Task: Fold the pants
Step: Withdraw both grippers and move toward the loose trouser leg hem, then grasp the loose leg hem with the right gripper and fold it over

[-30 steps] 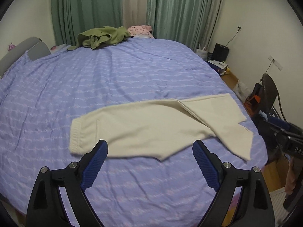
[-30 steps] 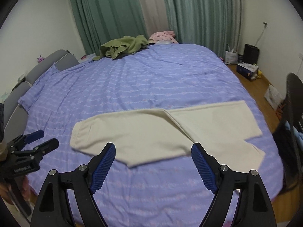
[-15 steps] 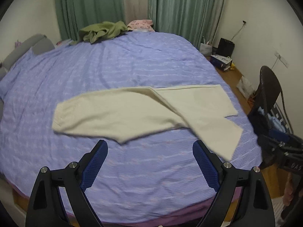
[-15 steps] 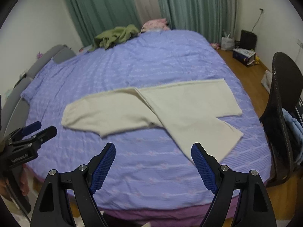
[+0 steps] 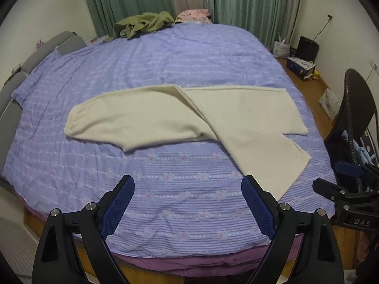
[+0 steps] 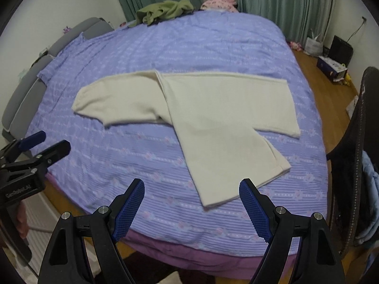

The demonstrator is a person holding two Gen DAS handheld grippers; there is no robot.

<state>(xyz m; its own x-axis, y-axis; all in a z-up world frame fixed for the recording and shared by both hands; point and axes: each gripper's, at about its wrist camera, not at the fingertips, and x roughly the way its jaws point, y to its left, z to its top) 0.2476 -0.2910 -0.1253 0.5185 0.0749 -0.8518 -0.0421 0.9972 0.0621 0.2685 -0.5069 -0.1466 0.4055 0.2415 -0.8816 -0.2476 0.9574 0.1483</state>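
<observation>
Cream pants (image 5: pixel 189 116) lie flat on the purple bed (image 5: pixel 165 66), with the cuffed end at the left and two spread parts at the right. They also show in the right wrist view (image 6: pixel 213 108). My left gripper (image 5: pixel 188 203) is open and empty, held back over the bed's near edge. My right gripper (image 6: pixel 191 206) is open and empty, held just short of the nearest cream hem (image 6: pixel 220 201). Each gripper shows at the edge of the other's view, the right gripper (image 5: pixel 341 184) at the right and the left gripper (image 6: pixel 38 149) at the left.
A green garment (image 5: pixel 142 24) and a pink item (image 5: pixel 194 15) lie at the bed's far end by green curtains (image 5: pixel 248 2). A grey headboard (image 5: pixel 14 78) is at the left. A dark chair (image 5: pixel 355 108) with clothes stands at the right. Bags and boxes (image 5: pixel 300 61) sit on the wood floor.
Both grippers have pulled back and risen away from the pants, so the bed's near edge and the floor now show. The pants lie unchanged.
</observation>
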